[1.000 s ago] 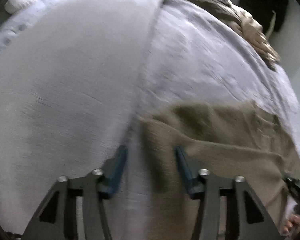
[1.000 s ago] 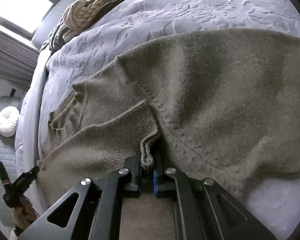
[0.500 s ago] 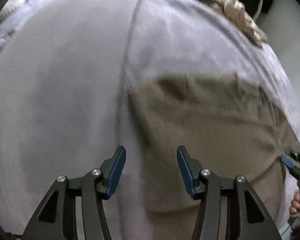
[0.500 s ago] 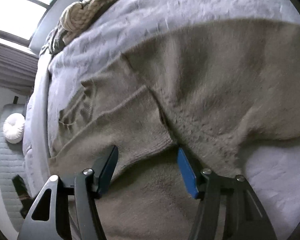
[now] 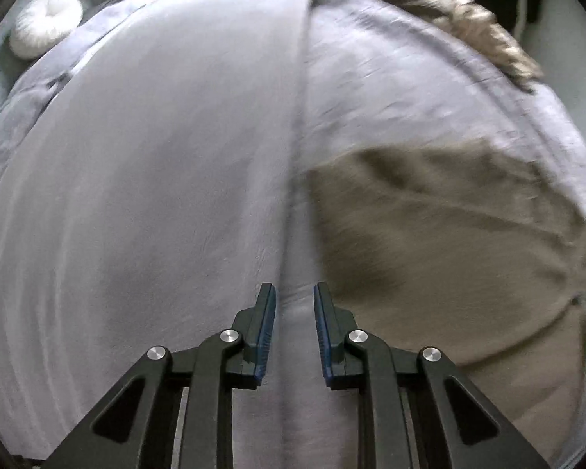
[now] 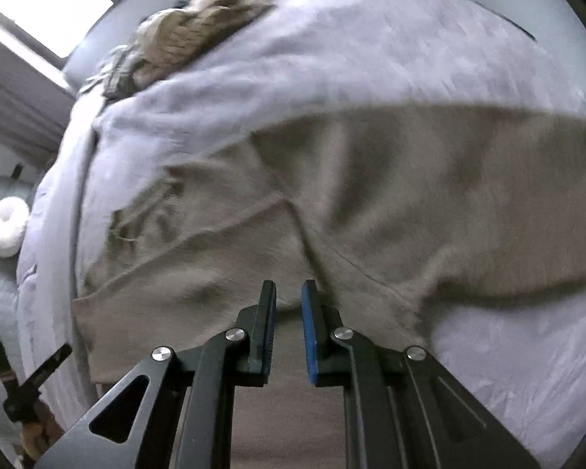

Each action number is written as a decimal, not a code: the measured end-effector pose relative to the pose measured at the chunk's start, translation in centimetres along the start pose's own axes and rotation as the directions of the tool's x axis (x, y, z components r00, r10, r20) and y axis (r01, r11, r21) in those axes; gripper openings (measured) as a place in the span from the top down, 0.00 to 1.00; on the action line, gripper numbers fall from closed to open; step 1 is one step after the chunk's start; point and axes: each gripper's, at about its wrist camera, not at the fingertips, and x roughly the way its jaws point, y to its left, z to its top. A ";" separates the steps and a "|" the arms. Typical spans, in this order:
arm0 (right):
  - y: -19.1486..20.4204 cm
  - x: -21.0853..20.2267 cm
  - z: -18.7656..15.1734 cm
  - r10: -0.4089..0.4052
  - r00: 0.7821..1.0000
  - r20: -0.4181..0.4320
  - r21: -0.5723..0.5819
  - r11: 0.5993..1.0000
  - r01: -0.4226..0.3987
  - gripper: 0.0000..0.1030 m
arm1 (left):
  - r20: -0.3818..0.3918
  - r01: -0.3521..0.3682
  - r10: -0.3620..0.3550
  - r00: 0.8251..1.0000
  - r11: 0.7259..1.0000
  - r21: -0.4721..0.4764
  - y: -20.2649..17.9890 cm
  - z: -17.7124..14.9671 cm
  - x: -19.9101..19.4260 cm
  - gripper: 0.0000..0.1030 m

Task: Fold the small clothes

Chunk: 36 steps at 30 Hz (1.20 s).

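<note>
So the tan knit sweater (image 6: 390, 203) is lying spread flat on the bed (image 5: 156, 176), over toward the bed's side edge on the right-hand side rather than the middle, with a sleeve folded across its body. The pale lavender bedspread (image 6: 371, 47) is under it. The left gripper (image 5: 294, 308) is up off the bedspread just beside the sweater's edge; its jaws have just been closing, there's a narrow gap left and nothing between them, so it's let go. The right gripper (image 6: 287, 305) hangs over the folded sleeve, jaws also just been closing, small gap, no fabric pinched. A chunky knitted throw (image 6: 199, 35) is bunched along the far edge of the bed, and a round white cushion (image 5: 45, 25) sits off past the corner. Both views are pretty blurry.
</note>
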 end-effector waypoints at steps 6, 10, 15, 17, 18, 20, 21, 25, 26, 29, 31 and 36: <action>1.9 2.9 0.3 -0.018 0.999 -0.049 -0.072 0.997 0.014 0.85 | -0.060 0.006 -0.003 0.998 0.999 0.044 -4.6 -0.3 3.1 0.79; -0.3 5.0 -0.6 -0.021 0.995 -0.097 -0.024 1.000 0.019 0.86 | -0.067 0.004 -0.003 0.998 1.000 0.011 -4.2 -1.9 4.6 0.79; -1.5 3.7 -1.2 -0.033 0.991 -0.127 0.002 0.999 0.033 0.85 | -0.088 -0.020 0.022 0.996 1.000 0.018 -3.6 -2.5 3.7 0.79; -2.0 3.1 -1.5 -0.017 0.991 -0.133 0.019 1.000 0.019 0.85 | -0.103 -0.053 0.053 0.993 0.999 0.003 -3.5 -2.5 3.4 0.79; -2.3 2.7 -1.6 -0.011 0.990 -0.138 0.035 0.999 0.016 0.84 | -0.111 -0.056 0.055 0.992 0.998 -0.008 -3.0 -2.9 3.0 0.79; -2.9 1.7 -2.0 0.001 0.989 -0.149 0.066 0.998 0.009 0.83 | -0.122 -0.057 0.052 0.991 0.998 -0.034 -2.9 -3.2 2.4 0.79; -3.2 1.3 -2.2 0.004 0.988 -0.153 0.076 0.997 0.008 0.82 | -0.129 -0.058 0.052 0.990 0.997 -0.042 -3.1 -3.3 2.1 0.79; -3.5 -0.1 -3.1 -0.001 0.985 -0.172 0.088 0.996 0.016 0.72 | -0.136 -0.081 0.076 0.988 0.996 -0.030 -4.6 -3.7 0.8 0.79; -3.5 -0.4 -3.3 -0.001 0.984 -0.178 0.091 0.996 0.018 0.66 | -0.137 -0.082 0.078 0.988 0.996 -0.027 -5.1 -3.8 0.5 0.79; -3.6 -1.2 -3.8 0.007 0.983 -0.185 0.100 0.995 0.012 0.62 | -0.140 -0.043 0.038 0.989 0.998 -0.037 -6.5 -4.6 -0.9 0.79; -3.6 -1.7 -4.0 0.013 0.982 -0.186 0.103 0.995 0.007 0.61 | -0.140 -0.042 0.038 0.989 0.999 -0.024 -8.5 -4.1 -1.5 0.79; -3.8 -3.0 -4.2 0.032 0.982 -0.186 0.119 0.993 -0.010 0.57 | -0.123 -0.035 0.041 0.992 0.998 0.051 -11.9 -5.2 -2.8 0.79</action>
